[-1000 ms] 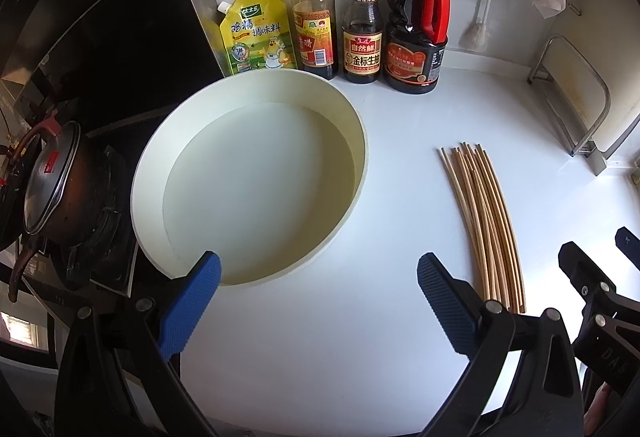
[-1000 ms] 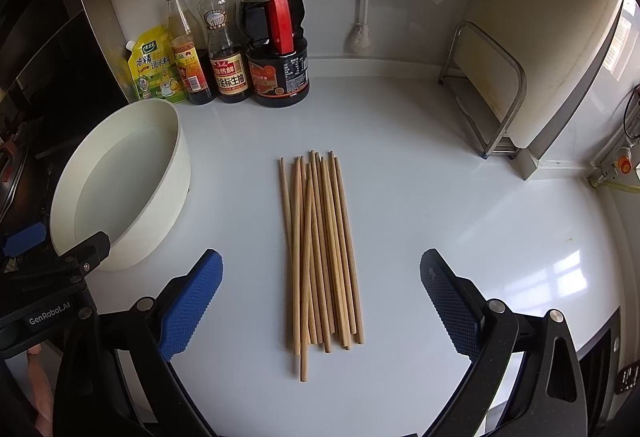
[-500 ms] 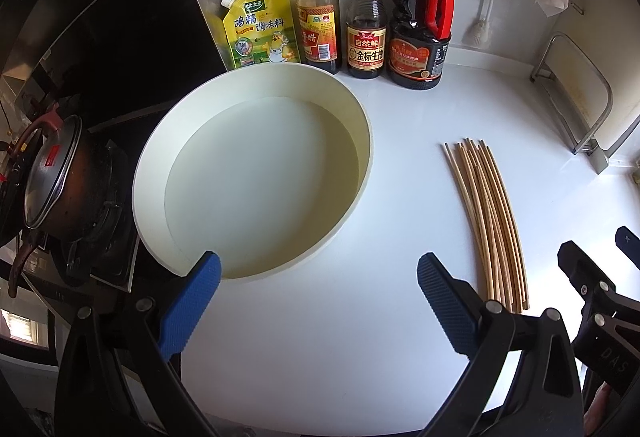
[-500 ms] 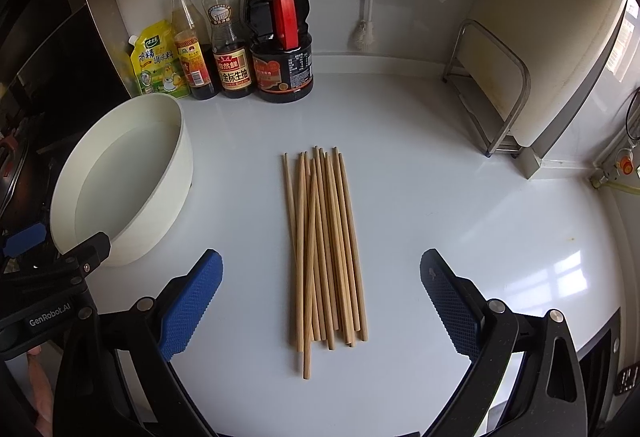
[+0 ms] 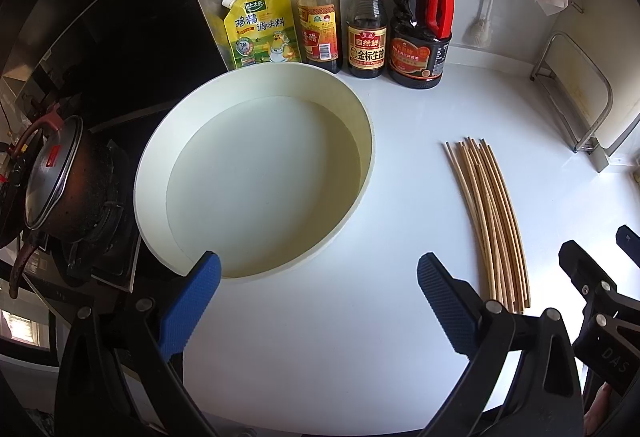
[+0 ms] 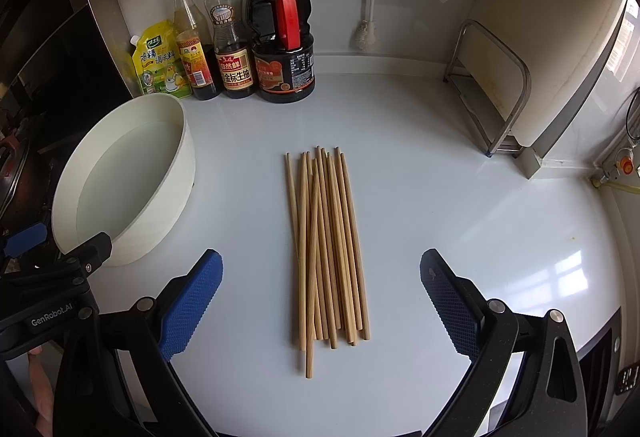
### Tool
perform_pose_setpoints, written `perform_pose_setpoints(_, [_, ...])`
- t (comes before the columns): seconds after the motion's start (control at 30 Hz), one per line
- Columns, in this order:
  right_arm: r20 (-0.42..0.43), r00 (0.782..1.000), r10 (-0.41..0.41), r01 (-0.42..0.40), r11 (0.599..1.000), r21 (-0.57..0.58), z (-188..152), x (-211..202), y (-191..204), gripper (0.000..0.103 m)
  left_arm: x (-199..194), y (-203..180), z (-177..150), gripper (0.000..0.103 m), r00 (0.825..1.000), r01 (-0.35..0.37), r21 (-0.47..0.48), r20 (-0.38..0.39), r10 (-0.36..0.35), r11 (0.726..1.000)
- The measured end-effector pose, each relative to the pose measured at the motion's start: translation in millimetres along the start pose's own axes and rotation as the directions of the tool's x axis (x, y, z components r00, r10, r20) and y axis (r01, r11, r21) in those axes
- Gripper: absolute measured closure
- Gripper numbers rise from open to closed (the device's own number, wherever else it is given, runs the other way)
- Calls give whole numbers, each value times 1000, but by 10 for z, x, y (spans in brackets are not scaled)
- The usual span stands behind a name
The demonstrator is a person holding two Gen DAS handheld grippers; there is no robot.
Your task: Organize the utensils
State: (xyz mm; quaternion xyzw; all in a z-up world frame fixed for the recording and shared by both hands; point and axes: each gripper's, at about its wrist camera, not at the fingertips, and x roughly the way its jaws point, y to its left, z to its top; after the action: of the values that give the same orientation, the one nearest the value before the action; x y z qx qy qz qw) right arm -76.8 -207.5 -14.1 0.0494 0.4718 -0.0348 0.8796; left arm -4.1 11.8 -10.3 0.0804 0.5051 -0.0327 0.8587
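Both grippers are hovering spread wide and empty: the right gripper (image 6: 320, 301) is framing the bundle of wooden chopsticks (image 6: 326, 249) lying on the white countertop (image 6: 460, 217), the left gripper (image 5: 318, 301) facing the empty white basin (image 5: 256, 181).

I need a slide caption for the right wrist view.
Open right gripper above wooden chopsticks beside white basin.

Daylight came in bright from 3 o'clock, throwing a window glare patch on the white surface (image 6: 568, 277). Both views stayed sharp. Fisheye bent the edges hard, corners went black, and the stove side at 9 o'clock sat dim.
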Motion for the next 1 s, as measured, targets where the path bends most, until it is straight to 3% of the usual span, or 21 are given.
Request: perform_pose_setpoints(1.0, [9, 1000, 1, -1, 1000, -2, 28, -55, 26, 8, -33, 67, 5, 6, 1000, -3, -4, 5, 3, 1000])
